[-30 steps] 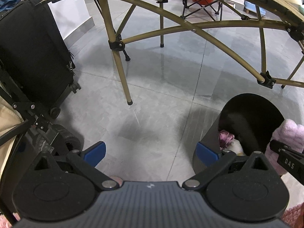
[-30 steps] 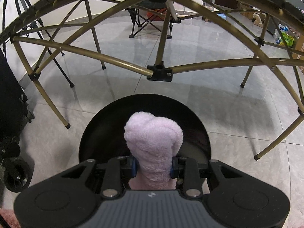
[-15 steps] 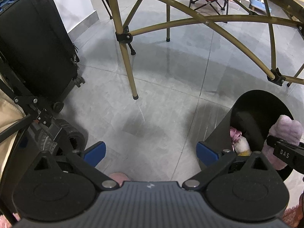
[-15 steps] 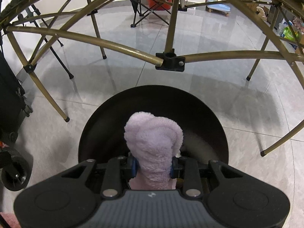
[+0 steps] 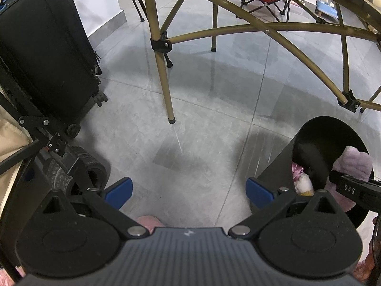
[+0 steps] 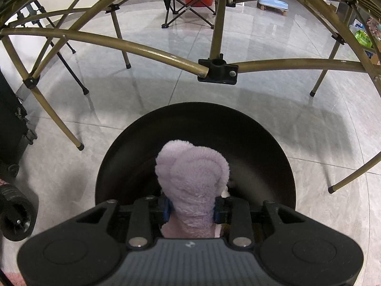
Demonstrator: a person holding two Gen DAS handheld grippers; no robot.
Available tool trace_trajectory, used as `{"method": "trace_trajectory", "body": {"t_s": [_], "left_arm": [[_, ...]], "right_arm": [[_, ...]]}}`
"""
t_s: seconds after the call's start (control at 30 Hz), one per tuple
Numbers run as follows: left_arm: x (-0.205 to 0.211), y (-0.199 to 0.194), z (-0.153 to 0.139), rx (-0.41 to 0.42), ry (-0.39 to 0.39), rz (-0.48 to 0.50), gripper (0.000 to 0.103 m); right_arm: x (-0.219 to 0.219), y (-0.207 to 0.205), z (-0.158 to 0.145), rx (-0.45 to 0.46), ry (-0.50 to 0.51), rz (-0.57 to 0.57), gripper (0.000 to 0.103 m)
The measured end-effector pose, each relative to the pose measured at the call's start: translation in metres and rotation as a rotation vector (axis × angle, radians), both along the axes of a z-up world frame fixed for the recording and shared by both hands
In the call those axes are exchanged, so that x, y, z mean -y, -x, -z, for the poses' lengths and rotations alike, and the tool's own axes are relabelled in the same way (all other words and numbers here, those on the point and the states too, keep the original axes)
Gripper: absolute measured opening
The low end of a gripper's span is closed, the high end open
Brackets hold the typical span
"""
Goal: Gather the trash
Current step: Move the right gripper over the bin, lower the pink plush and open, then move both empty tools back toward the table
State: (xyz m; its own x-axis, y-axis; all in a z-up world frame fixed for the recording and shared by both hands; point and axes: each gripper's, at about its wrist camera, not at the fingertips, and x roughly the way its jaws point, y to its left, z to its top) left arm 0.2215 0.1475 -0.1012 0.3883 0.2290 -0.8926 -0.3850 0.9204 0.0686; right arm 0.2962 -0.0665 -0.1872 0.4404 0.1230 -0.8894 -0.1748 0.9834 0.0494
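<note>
Both cameras look steeply down along their grippers, the right one close above the round black bin (image 6: pixel 273 157), which the left view shares at four o'clock (image 5: pixel 281 162).

I see a fluffy lilac cloth (image 6: pixel 193 181) standing upright over the mouth of my round black bin (image 6: pixel 262 143); pink and pale scraps (image 5: pixel 300 178) lie inside.

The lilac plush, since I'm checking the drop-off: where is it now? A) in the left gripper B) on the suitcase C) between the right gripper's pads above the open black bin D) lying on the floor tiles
C: the lilac plush sits between the right gripper pads, over the black bin mouth.
</note>
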Motion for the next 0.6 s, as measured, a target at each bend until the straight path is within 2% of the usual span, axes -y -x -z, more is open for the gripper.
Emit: {"method": "trace_trajectory", "body": {"t_s": [0.03, 0.07, 0.1, 0.13, 0.17, 0.2, 0.6], "left_arm": [[0.000, 0.000, 0.000, 0.001, 0.000, 0.001, 0.103], [0.000, 0.000, 0.000, 0.001, 0.001, 0.003, 0.103], [0.000, 0.000, 0.000, 0.002, 0.002, 0.004, 0.103], [0.000, 0.000, 0.000, 0.002, 0.002, 0.004, 0.103], [0.000, 0.000, 0.000, 0.002, 0.002, 0.003, 0.103], [0.000, 0.000, 0.000, 0.002, 0.002, 0.003, 0.103], [0.007, 0.000, -0.003, 0.011, -0.005, 0.023, 0.103]], "right_arm": [[0.002, 0.000, 0.000, -0.002, -0.002, 0.011, 0.040], [0.003, 0.000, 0.000, -0.005, -0.002, 0.020, 0.051], [0.004, -0.001, 0.000, -0.006, -0.003, 0.030, 0.065], [0.006, -0.001, -0.001, -0.004, 0.000, 0.038, 0.075], [0.006, -0.002, -0.002, -0.004, 0.005, 0.043, 0.093], [0.007, -0.002, -0.002, -0.005, 0.010, 0.046, 0.103], [0.015, 0.002, -0.007, 0.015, 0.026, 0.053, 0.103]]}}
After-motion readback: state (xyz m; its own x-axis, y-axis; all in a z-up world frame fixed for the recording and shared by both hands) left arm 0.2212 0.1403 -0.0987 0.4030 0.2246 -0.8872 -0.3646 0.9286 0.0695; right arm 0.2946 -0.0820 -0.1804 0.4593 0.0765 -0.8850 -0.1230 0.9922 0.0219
